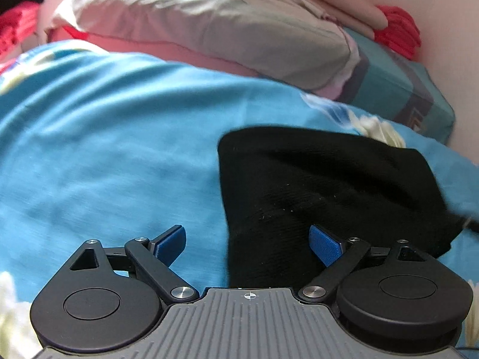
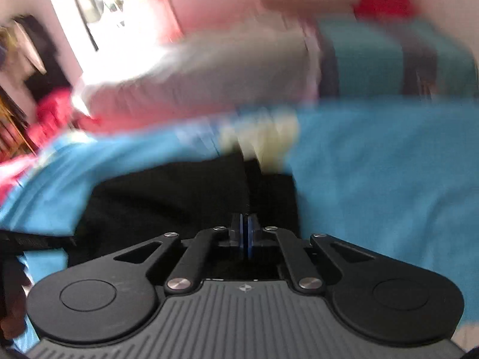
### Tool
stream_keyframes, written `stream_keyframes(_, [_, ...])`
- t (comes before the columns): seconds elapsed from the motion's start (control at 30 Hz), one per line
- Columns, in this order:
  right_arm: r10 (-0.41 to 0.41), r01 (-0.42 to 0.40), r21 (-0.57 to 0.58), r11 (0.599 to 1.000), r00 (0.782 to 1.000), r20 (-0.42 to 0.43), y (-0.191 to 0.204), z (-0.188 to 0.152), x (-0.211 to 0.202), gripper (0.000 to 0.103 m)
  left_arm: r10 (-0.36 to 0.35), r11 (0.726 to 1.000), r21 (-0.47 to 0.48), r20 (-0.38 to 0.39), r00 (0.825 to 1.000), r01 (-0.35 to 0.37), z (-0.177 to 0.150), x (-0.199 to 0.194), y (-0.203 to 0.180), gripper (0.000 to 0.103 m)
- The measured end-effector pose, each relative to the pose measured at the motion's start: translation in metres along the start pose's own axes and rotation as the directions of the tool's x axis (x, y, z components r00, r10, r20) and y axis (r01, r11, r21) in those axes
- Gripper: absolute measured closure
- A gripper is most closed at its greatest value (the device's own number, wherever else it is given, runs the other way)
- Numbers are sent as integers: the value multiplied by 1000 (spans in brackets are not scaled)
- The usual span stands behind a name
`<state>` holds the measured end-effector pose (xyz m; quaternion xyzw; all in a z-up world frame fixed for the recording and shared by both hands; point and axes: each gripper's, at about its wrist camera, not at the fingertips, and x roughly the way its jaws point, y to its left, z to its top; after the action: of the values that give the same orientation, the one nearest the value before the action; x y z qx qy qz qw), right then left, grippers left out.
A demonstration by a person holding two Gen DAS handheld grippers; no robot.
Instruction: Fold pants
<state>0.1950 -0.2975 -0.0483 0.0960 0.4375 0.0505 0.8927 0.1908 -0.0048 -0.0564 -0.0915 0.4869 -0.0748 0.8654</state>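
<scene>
The black pants (image 1: 323,191) lie bunched on a blue bedsheet (image 1: 104,149). My left gripper (image 1: 248,242) is open and empty, its blue pads wide apart; the pants' left edge lies between them. In the blurred right wrist view the pants (image 2: 167,197) lie just ahead of my right gripper (image 2: 247,224). Its blue pads are pressed together over the black cloth; whether cloth is pinched between them I cannot tell.
A grey and pink pillow (image 1: 209,30) lies at the back of the bed, a teal folded blanket (image 1: 398,89) beside it at the right. Red cloth (image 1: 398,33) rests against the pink wall. White flower prints (image 1: 377,128) mark the sheet.
</scene>
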Motion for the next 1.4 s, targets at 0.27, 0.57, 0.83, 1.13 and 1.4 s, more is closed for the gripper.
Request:
stream_keyframes(0.27, [103,-44,-316,948,980,172,64,22,-3,59,22,998,52,-12,1000,-22,1,7,-7,0])
stream_keyframes(0.57, [-71,108,-145,984,969,237,26,47,12,31,40,995,96,-19,999,-38,7,10,-11,0])
stream_keyframes(0.83, [78,-76,112,991,997,-19,-33,29,24,9,-58,994,85,-48,997,62,15,20,1,0])
stream_keyframes(1.13, [210,-203,239,949,978,-1,-27,8,15,61,-321,945,41,-70,945,324,18,18,-6,0])
stream_keyframes(1.4, [255,-257,298,919,966,48,-31,-23,-107,61,-428,887,157,-70,901,434,-1,-79,-38,0])
